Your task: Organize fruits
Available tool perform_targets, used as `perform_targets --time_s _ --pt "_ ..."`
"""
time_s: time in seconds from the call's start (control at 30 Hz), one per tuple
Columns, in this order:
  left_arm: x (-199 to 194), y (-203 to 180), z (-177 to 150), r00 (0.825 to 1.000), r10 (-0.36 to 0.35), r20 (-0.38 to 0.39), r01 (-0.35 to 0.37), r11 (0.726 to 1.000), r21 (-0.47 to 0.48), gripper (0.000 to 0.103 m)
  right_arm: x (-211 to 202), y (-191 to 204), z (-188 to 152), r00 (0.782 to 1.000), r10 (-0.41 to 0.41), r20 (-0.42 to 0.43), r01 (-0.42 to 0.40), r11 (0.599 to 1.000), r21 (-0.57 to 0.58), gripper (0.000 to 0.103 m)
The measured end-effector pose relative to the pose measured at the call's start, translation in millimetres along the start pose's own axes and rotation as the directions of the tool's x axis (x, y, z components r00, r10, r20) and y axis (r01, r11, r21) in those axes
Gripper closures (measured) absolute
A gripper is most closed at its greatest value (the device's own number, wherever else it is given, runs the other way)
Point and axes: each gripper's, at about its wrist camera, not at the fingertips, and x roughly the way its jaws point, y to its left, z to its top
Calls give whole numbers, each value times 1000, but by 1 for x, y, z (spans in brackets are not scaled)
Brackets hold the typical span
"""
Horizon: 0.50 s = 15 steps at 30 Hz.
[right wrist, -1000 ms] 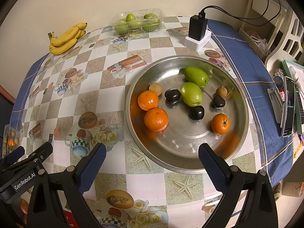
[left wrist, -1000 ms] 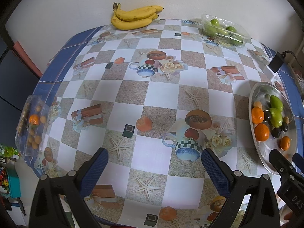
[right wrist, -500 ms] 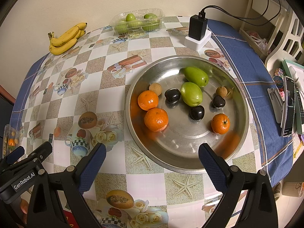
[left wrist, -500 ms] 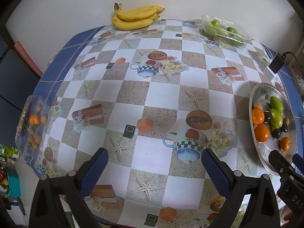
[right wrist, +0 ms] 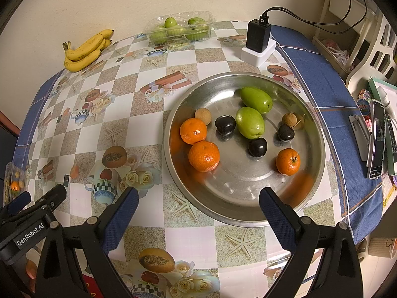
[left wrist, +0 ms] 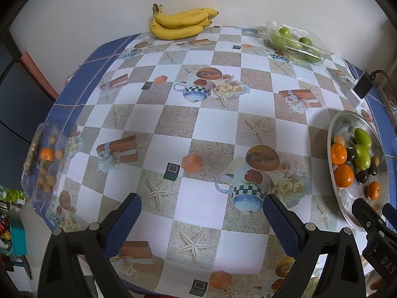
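A round metal tray [right wrist: 310, 114] holds three oranges [right wrist: 204, 156], two green fruits [right wrist: 249, 122], three dark plums [right wrist: 257, 147] and two small brown fruits [right wrist: 203, 116]. It also shows at the right edge in the left wrist view [left wrist: 333, 124]. My right gripper [right wrist: 198, 206] is open and empty, above the tray's near rim. My left gripper [left wrist: 202, 213] is open and empty over the bare tablecloth. Bananas [left wrist: 181, 23] lie at the far edge. A clear box of green fruit [left wrist: 295, 42] stands at the back right. A clear box of small orange fruit [left wrist: 44, 159] sits at the left edge.
A black charger on a white block [right wrist: 258, 41] with a cable stands behind the tray. A phone and remotes [right wrist: 377, 139] lie off the table to the right. The left gripper's body [right wrist: 27, 223] shows at the lower left in the right wrist view.
The left wrist view has shifted slightly, so the table sits a little lower in frame. The right gripper and the fruit have not moved.
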Motion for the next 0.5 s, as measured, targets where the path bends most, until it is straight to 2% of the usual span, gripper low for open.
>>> perform_targets --time_s 0.5 --pt "0 2 0 1000 4 2 -4 1000 -8 3 0 0 0 1000 0 0 0 1000 0 5"
